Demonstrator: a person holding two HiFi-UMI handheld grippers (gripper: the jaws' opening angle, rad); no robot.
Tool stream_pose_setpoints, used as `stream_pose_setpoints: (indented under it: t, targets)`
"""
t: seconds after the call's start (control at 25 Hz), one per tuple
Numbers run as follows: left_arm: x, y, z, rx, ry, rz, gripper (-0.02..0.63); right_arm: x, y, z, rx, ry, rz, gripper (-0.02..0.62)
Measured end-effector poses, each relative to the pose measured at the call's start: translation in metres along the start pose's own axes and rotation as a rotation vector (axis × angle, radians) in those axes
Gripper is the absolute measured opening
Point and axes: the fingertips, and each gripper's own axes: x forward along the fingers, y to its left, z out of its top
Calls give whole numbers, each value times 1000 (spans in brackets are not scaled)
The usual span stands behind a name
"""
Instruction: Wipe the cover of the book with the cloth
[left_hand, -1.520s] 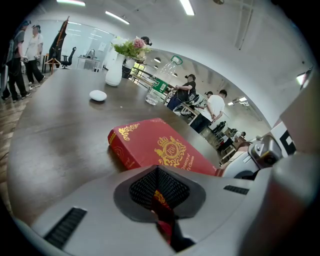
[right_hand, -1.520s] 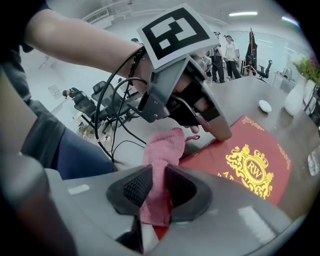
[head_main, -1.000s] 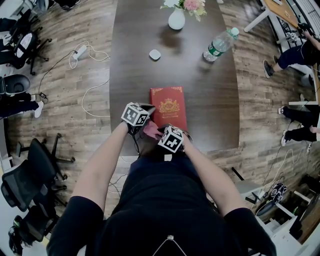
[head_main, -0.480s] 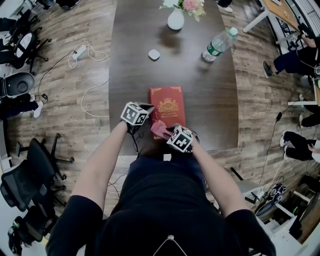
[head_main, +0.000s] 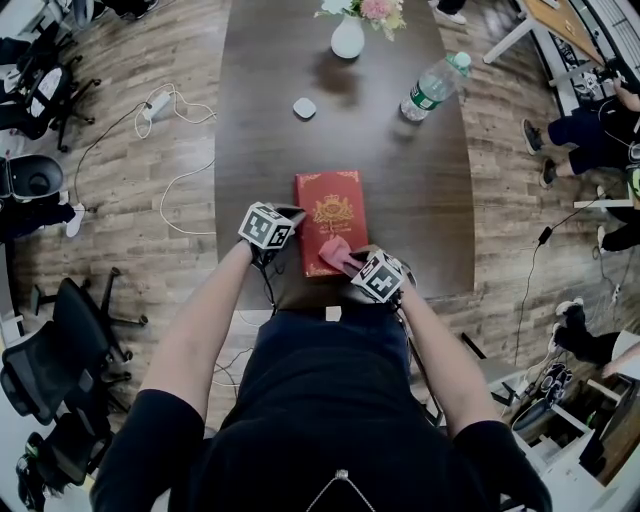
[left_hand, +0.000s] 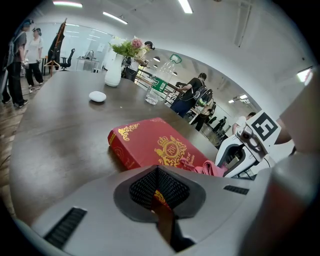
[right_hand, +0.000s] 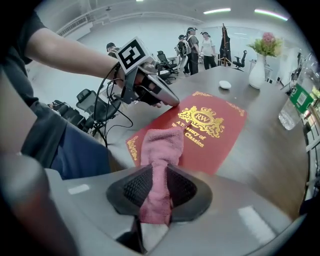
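two roles: left gripper (left_hand: 160, 192) nips red gold-stamped book (head_main: 330, 205) to steady it; right gripper (right_hand: 155, 192) pinches pink terry cloth (right_hand: 161, 145) onto its cover.

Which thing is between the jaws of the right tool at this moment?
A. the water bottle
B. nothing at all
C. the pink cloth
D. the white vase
C: in the right gripper view the right tool is shut on the pink cloth, and the free end of the cloth lies on the red book.
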Motion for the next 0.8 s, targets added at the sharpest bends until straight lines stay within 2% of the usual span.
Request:
stream_pose_setpoints:
  t: [0.8]
  targets:
    - [-2,0,0,-9,-5,13,-5,-32,-28,-42,67,1,-65,97]
